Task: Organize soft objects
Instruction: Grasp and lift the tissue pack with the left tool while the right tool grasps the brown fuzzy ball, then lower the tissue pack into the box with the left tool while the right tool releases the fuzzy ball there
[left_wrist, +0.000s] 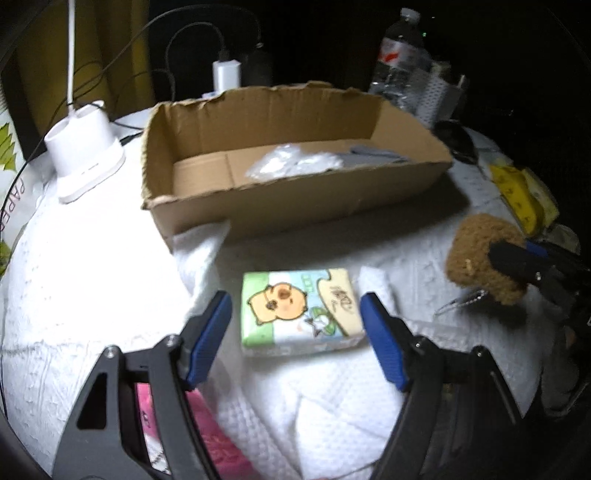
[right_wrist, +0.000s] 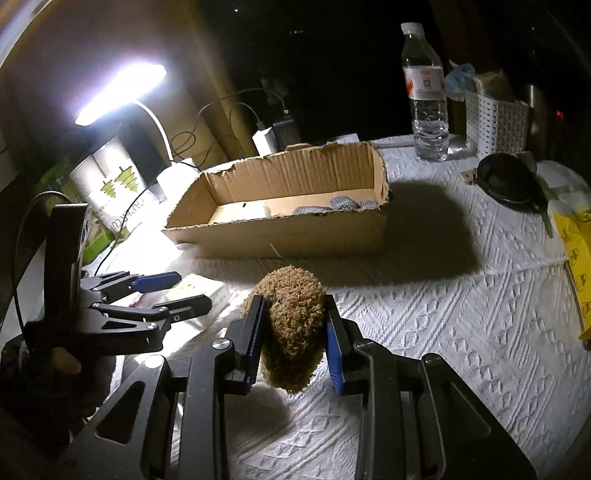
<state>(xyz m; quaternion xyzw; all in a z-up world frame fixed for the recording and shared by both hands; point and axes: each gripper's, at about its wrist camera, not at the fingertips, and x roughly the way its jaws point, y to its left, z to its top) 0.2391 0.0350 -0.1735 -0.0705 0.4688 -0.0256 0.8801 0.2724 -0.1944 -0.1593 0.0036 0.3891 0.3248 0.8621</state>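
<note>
the brown fuzzy ball (right_wrist: 291, 328) sits clamped between both fingers of the right gripper (right_wrist: 293, 332), above the white cloth (right_wrist: 443, 314), in front of the cardboard box (right_wrist: 288, 236). the tissue pack (left_wrist: 301, 312) lies on the cloth between the wide apart fingers of the left gripper (left_wrist: 295, 339), not touched.
</note>
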